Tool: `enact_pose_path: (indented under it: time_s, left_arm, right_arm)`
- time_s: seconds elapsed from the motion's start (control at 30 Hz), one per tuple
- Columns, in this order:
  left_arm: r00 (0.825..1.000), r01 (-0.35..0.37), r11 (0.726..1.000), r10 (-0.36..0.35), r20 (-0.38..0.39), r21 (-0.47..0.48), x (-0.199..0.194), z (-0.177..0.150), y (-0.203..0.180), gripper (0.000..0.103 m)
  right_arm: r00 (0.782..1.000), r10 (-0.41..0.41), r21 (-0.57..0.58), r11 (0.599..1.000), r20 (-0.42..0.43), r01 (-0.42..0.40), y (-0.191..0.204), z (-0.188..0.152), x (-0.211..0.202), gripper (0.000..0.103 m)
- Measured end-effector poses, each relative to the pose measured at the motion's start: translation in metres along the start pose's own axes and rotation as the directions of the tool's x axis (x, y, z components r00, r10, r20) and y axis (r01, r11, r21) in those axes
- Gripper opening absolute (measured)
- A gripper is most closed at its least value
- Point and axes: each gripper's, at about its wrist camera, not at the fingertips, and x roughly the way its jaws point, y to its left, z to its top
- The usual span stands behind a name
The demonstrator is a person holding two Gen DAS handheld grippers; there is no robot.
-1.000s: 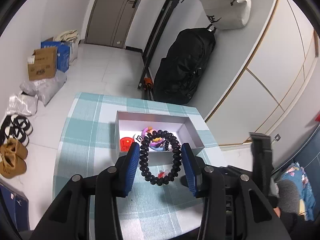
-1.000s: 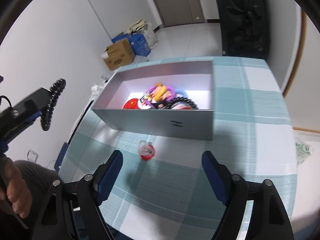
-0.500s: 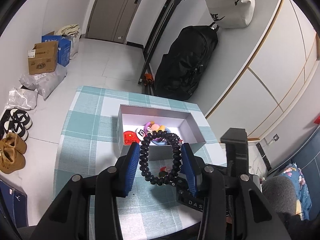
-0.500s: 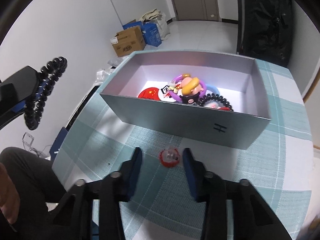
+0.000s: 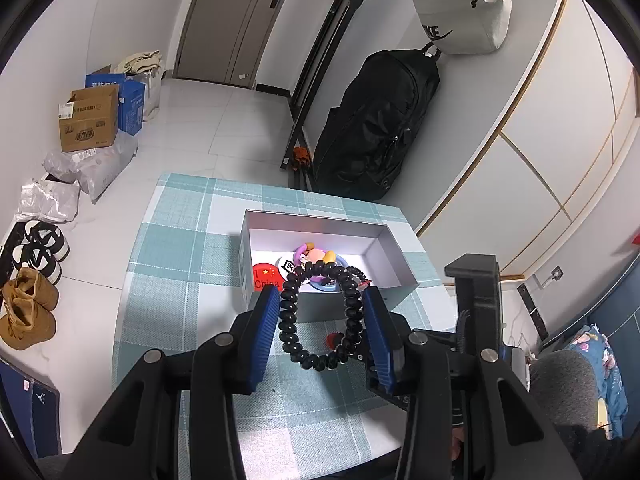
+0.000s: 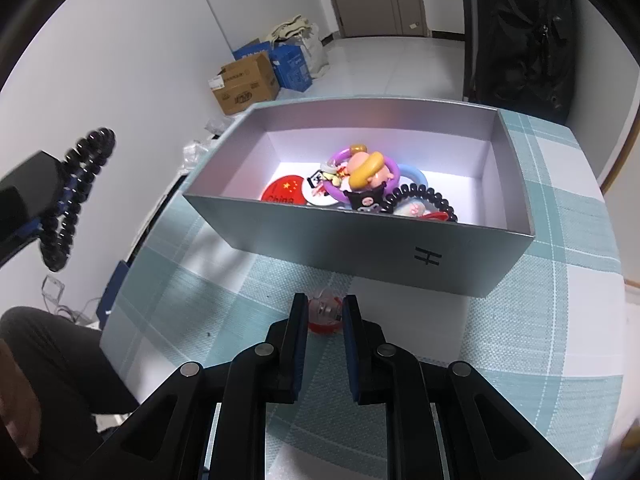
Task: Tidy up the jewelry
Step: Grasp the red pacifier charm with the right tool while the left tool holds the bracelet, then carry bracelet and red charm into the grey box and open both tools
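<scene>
My left gripper [image 5: 322, 300] is shut on a black bead bracelet [image 5: 294, 320] and holds it in the air above the table, short of the grey box [image 5: 384, 232]. The bracelet also shows at the left of the right wrist view [image 6: 70, 204]. My right gripper [image 6: 324, 306] is shut on a small red and clear trinket [image 6: 326, 314] on the checked tablecloth [image 6: 520, 340], just in front of the box's near wall [image 6: 360, 252]. The box holds a red badge [image 6: 285, 193], a purple ring with a figure [image 6: 366, 172] and a black coil band [image 6: 424, 200].
The table stands in a room with a white tiled floor. Cardboard boxes [image 5: 88, 118], bags and shoes [image 5: 28, 316] lie on the floor at the left. A black backpack [image 5: 376, 128] leans on the far wall. The person's leg [image 6: 60, 364] is at the table's left edge.
My right gripper has moved forward and down and closed from wide open onto the red trinket. My left gripper has lifted the bracelet higher and drawn back from the box.
</scene>
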Motion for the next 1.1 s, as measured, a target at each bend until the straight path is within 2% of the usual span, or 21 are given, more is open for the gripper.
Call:
enact_pose_path:
  time_s: [0.63,1.1]
  left_arm:
    - [0.999,-0.035,0.999,0.035,-0.013,0.019,0.009,0.002,-0.009,0.037]
    - [0.999,-0.034,0.999,0.034,-0.038,0.009,0.027,0.013,-0.019,0.037]
  right_arm:
    - [0.991,0.074,0.011,0.997,0.113,-0.076,0.001,0.008,-0.043,0.016]
    - [0.971,0.132,0.03,0.99,0.198,-0.141,-0.007,0.031,-0.07,0.016]
